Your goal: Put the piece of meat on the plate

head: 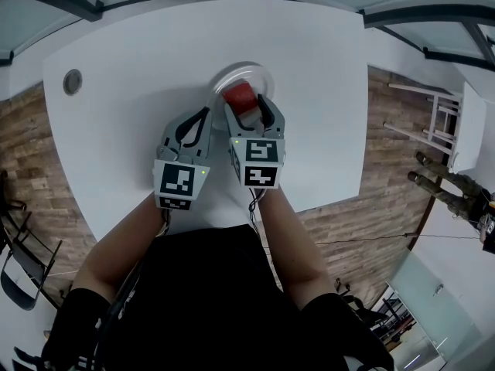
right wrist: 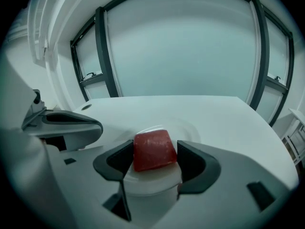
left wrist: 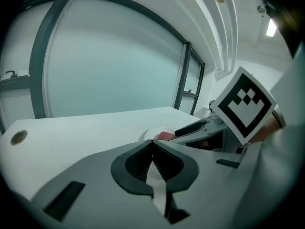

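One piece of meat (right wrist: 152, 150) is pinched by right gripper (right wrist: 153, 162) within the plate (head: 265, 73) rim; left gripper (left wrist: 152, 143) closed.

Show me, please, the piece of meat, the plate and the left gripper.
piece of meat (right wrist: 152, 149): right gripper view, middle of its red front face.
plate (head: 246, 66): head view, far rim.
left gripper (left wrist: 152, 143): left gripper view, where its shut tips meet.
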Tool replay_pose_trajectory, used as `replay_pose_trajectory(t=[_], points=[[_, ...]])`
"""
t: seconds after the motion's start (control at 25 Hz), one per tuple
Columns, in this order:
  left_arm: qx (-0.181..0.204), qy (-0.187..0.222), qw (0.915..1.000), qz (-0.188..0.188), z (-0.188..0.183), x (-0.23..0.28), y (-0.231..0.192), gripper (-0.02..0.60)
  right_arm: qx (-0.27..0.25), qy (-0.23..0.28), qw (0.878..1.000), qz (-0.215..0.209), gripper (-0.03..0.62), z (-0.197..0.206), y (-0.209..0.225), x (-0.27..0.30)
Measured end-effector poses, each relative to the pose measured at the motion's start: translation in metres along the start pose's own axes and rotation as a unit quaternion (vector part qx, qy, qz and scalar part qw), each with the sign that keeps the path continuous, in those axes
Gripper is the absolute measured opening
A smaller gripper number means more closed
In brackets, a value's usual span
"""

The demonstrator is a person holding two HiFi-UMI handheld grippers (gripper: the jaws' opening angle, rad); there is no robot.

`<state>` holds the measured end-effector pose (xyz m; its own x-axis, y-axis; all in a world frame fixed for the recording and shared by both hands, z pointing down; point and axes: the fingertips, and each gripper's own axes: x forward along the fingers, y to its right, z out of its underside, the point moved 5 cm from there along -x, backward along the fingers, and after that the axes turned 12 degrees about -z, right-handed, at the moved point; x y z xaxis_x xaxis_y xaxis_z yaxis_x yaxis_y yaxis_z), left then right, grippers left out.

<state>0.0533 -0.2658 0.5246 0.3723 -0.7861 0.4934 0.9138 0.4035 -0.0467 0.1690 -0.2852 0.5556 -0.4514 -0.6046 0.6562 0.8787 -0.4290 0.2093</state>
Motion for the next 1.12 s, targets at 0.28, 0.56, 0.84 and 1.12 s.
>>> replay_pose_trajectory(t=[0.28,0.56,0.84,1.12], points=[[-0.002,0.000,1.0000,-0.002,0.003,-0.003,-0.003,0.003,0.002,0.005,1.000,0.003,0.291,0.002,-0.003,-0.001],[-0.003,-0.001,1.0000,-0.001,0.003,-0.003,-0.003,0.003,0.006,0.012,1.000,0.004,0.291,0.002,-0.001,-0.003],[-0.005,-0.003,1.0000,-0.001,0.003,-0.004,-0.001,0.003,0.010,0.020,1.000,0.008,0.291,0.001,0.001,-0.009],[0.003,0.009,1.0000,0.004,-0.004,-0.010,0.003,0.003,0.006,0.041,0.999,0.018,0.251,-0.007,-0.002,-0.023]])
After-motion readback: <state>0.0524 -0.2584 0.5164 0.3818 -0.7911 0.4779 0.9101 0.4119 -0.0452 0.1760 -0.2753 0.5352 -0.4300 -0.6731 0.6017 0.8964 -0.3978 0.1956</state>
